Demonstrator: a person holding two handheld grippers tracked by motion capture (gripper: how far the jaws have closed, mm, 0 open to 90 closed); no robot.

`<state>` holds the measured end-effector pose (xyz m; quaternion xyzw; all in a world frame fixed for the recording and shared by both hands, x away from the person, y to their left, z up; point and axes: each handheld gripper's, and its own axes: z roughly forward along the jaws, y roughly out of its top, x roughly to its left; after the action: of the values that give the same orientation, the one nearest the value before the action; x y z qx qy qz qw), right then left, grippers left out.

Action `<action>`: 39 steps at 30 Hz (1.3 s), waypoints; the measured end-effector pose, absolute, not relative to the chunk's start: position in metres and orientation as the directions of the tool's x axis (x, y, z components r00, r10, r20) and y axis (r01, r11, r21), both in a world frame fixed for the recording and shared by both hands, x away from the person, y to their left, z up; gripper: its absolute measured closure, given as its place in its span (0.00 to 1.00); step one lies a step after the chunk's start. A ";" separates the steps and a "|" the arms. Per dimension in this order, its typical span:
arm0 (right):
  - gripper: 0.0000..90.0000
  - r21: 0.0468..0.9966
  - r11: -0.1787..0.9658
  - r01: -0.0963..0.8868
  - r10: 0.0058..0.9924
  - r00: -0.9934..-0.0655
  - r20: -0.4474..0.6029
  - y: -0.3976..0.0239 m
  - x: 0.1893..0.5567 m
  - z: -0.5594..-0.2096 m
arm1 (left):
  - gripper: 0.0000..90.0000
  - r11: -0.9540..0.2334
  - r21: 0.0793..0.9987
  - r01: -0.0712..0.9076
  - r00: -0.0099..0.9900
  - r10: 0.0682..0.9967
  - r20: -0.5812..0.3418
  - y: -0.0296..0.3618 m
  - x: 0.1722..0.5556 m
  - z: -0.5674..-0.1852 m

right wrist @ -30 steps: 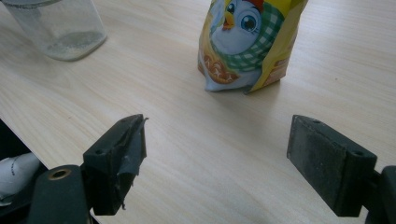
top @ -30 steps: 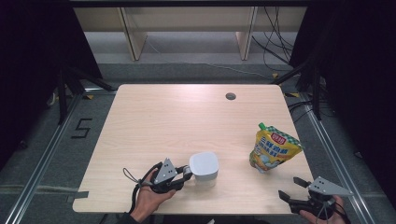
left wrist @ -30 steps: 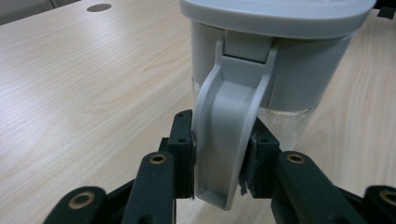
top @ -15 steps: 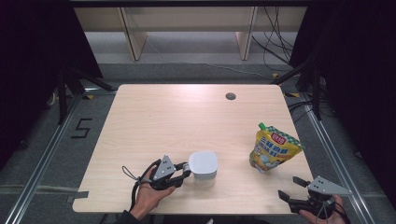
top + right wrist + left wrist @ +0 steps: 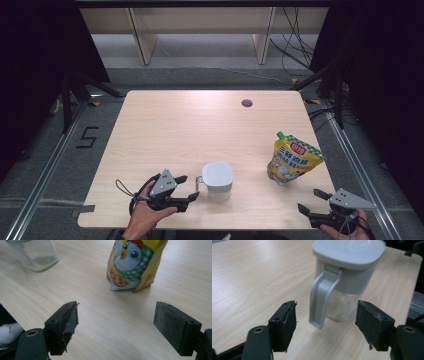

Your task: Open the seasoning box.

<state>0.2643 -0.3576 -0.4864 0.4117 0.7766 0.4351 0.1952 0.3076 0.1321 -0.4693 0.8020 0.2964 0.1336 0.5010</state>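
Left gripper (image 5: 192, 187) is sitting near the front edge of the table (image 5: 165, 130), left of centre, aiming level at the pitcher (image 5: 217, 179), and its jaws have just been opening, now standing wide with nothing pinched. In the left gripper view the pitcher's grey handle (image 5: 320, 300) is hanging just ahead of the gap between the two pads, apart from both, so this is looking like a release with the pitcher parked upright, lid (image 5: 349, 251) on, clear body apparently empty. The handle is facing the left gripper, probably because that side is the easy one to grab level. Pitcher is standing near the front edge, roughly at its middle. Right gripper (image 5: 310, 202) is waiting at the front right corner, jaws spread wide and empty, pointing across the table toward the yellow pouch (image 5: 291, 159). The pouch is standing upright on its own base near the right edge, well apart from the pitcher, green cap on top, printed face toward the right gripper (image 5: 115, 325), so it is sitting ready for a straight reach. Judging by the layout, pouch contents are probably meant for the pitcher; lid would be needing to come off first.
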 end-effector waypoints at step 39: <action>0.21 0.876 0.266 0.401 0.770 -0.635 0.057 -0.337 0.265 -0.480 | 0.99 -0.291 0.925 0.245 0.812 0.583 -0.032 0.109 0.327 -0.429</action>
<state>0.2645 -0.3366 -0.4802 0.3797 0.7713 0.4719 0.1954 0.3265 0.1088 -0.4292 0.7878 0.2627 0.1579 0.5343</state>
